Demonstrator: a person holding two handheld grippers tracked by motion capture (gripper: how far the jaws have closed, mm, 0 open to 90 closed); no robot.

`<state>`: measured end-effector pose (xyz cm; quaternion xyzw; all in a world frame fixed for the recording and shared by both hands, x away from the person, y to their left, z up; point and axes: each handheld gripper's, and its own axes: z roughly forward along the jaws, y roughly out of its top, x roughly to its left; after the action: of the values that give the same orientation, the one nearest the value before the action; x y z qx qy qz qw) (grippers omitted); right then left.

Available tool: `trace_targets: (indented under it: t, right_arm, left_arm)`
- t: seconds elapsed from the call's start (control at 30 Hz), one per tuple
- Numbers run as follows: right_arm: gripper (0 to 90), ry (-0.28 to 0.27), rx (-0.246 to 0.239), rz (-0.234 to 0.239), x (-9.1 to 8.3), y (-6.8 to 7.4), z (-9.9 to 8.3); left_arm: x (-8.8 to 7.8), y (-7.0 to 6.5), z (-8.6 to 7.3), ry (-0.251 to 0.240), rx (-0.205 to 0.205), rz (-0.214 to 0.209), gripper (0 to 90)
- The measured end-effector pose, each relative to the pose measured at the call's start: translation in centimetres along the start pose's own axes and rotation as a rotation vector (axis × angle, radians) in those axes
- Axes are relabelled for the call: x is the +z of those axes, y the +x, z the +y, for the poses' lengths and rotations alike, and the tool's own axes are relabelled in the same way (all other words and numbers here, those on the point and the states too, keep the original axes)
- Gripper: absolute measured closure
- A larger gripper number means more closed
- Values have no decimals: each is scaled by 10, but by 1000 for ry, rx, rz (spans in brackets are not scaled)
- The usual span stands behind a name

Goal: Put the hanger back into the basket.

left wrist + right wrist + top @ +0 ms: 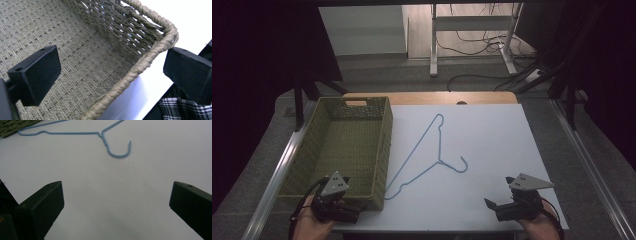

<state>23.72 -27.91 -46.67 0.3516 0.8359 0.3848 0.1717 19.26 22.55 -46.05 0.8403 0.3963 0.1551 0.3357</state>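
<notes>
With both hand-held grippers [343,207] [493,206] spread apart and empty, the light, stiff, slippery wire hanger [424,155] is best pinched near its hook [119,151].

Hanger [432,152] right of basket [357,112]

Blue wire hanger [432,155] flat on white board [492,135] — woven basket [319,150] just left, touching hanger's near corner.

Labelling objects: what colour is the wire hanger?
Light blue hanger; clearest in the right gripper view.
</notes>
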Motion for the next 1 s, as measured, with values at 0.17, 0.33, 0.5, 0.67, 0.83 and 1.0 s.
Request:
trace_targets:
  t: [0.17,0.33,0.5,0.67,0.83,1.0]
  right_arm:
    - [0,3,-7,1,1,0,0]
    - [0,12,-14,0,1,1,0]
    - [0,13,-13,0,2,1,0]
    - [0,19,-22,-6,2,2,0]
    - [0,19,-23,-8,2,2,-1]
    - [0,18,-25,-10,2,1,-1]
  left_arm:
    - [0,0,0,-6,-3,-4,11]
    - [0,0,0,-7,1,-2,6]
    - [1,-1,-1,-6,12,1,0]
    - [-1,1,-1,-11,5,-26,0]
    - [-2,3,0,-9,0,-47,1]
    - [-6,7,3,-16,9,-91,0]
